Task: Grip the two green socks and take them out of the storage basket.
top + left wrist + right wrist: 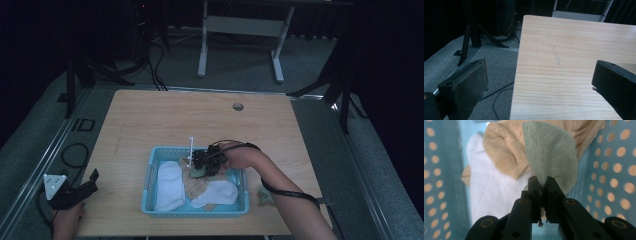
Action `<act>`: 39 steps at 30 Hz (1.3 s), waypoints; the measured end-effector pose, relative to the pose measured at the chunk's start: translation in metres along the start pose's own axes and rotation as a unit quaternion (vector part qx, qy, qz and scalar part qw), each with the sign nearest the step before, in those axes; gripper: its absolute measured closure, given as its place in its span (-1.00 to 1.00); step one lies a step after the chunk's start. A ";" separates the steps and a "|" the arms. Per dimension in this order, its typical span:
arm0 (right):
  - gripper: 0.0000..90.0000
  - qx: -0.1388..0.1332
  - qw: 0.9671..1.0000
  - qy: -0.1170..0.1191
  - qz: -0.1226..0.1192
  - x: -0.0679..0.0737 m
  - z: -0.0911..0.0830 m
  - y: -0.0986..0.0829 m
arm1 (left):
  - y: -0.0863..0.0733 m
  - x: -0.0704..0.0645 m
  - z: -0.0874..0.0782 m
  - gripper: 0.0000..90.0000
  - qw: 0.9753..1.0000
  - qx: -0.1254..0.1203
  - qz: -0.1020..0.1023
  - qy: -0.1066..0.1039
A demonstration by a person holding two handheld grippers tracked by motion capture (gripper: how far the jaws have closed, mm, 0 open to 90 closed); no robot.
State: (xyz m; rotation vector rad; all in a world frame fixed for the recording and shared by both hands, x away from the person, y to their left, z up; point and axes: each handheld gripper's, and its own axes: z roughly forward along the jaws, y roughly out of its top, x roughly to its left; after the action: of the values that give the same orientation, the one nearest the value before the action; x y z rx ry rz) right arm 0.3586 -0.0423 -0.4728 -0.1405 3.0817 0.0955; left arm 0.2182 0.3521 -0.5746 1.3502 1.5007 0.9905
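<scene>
Green sock (551, 157) pinched at one end by right gripper (543, 182), jaws clamped tight on fabric. In right gripper view its long axis runs away from the jaws, rounded free end farthest off. It hangs inside blue basket (150, 192), over tan sock (504, 152) & white sock (489, 192). Left gripper (75, 192) sits at table (165, 115) near-left corner w/ jaws wide apart, holding nothing.

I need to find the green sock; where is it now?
The green sock is pinched in the right claw over the blue basket, above the beige sock and near the white sock.
</scene>
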 end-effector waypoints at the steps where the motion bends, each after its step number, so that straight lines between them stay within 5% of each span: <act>1: 0.88 -0.001 1.000 -0.001 -0.001 0.001 -0.004 -0.001 | 0.000 0.000 0.000 -0.98 1.000 0.000 0.000 0.000; 24: 0.89 -0.039 0.998 -0.038 0.017 0.008 -0.081 -0.039 | 0.000 0.000 0.000 -0.98 1.000 0.003 -0.001 0.003; 39: 0.88 -0.047 0.995 -0.062 0.059 0.006 -0.104 -0.095 | 0.000 0.000 0.001 -0.98 1.000 0.002 -0.002 0.005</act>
State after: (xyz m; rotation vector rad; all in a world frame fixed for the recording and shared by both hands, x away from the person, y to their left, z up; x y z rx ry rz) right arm 0.3555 -0.1441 -0.3747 0.0429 2.9600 0.2460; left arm 0.2189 0.3516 -0.5745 1.3469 1.5135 0.9921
